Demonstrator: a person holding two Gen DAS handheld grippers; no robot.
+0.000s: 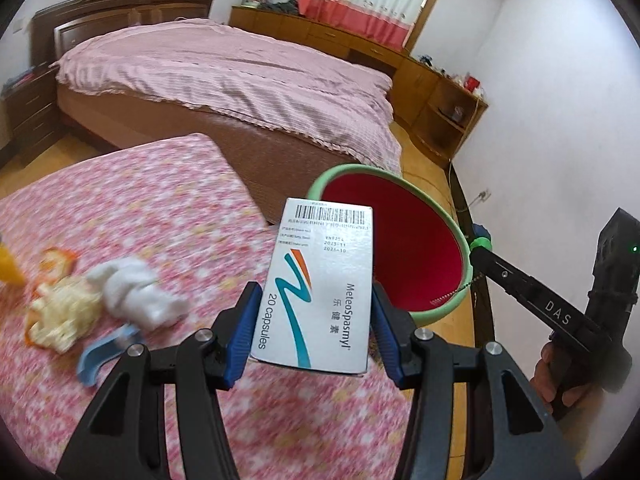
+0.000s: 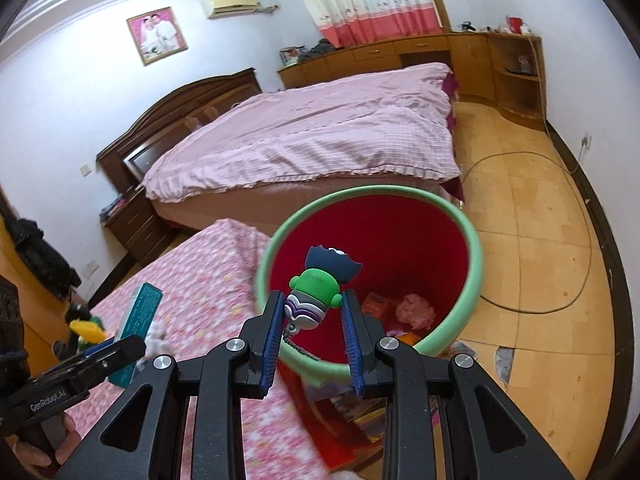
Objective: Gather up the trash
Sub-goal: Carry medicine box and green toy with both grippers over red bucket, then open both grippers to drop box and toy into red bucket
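My left gripper (image 1: 314,320) is shut on a white medicine box (image 1: 320,284) marked "20 capsules", held above the pink floral table (image 1: 160,216) beside the bin. The red bin with a green rim (image 1: 400,248) stands right of the table; it also shows in the right wrist view (image 2: 472,280), with some trash at its bottom (image 2: 414,310). My right gripper (image 2: 312,316) is shut on a small green toy figure on a bead chain (image 2: 316,292), held over the bin's near rim. The left gripper with the box's teal side (image 2: 140,316) shows at the lower left there.
On the table lie a white crumpled tissue (image 1: 132,288), a yellowish fluffy piece (image 1: 60,312) and a blue curved piece (image 1: 100,356). A bed with a pink cover (image 1: 240,76) stands behind. Wooden cabinets (image 1: 436,104) line the wall. A cable (image 2: 560,240) lies on the floor.
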